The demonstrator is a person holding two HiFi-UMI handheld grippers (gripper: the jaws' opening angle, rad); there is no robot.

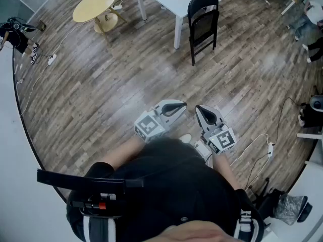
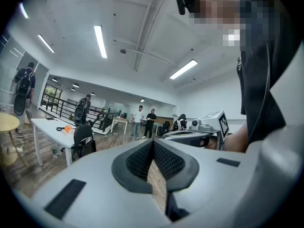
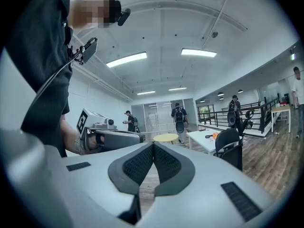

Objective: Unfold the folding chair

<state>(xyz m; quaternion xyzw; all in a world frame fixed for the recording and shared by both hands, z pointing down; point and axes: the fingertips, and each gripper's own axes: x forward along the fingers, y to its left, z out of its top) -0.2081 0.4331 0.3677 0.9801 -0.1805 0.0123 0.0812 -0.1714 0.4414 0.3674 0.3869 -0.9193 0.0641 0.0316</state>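
Head view — left claw (image 1: pixel 183 106) and right claw (image 1: pixel 198 109), the 2 pressed together, empty — folding chair (image 1: pixel 203 24) well apart.

No words, numbers, brand names or signs can be read in any view. The only printed marks are black-and-white square patterns, carried on the left marker cube (image 1: pixel 150 126) of the left claw (image 1: pixel 182 105) and on the right marker cube (image 1: pixel 222 139) of the right claw (image 1: pixel 198 109); these are coded blocks, not lettering. The same patterns show on one cube face in each gripper view, where they yield no character either
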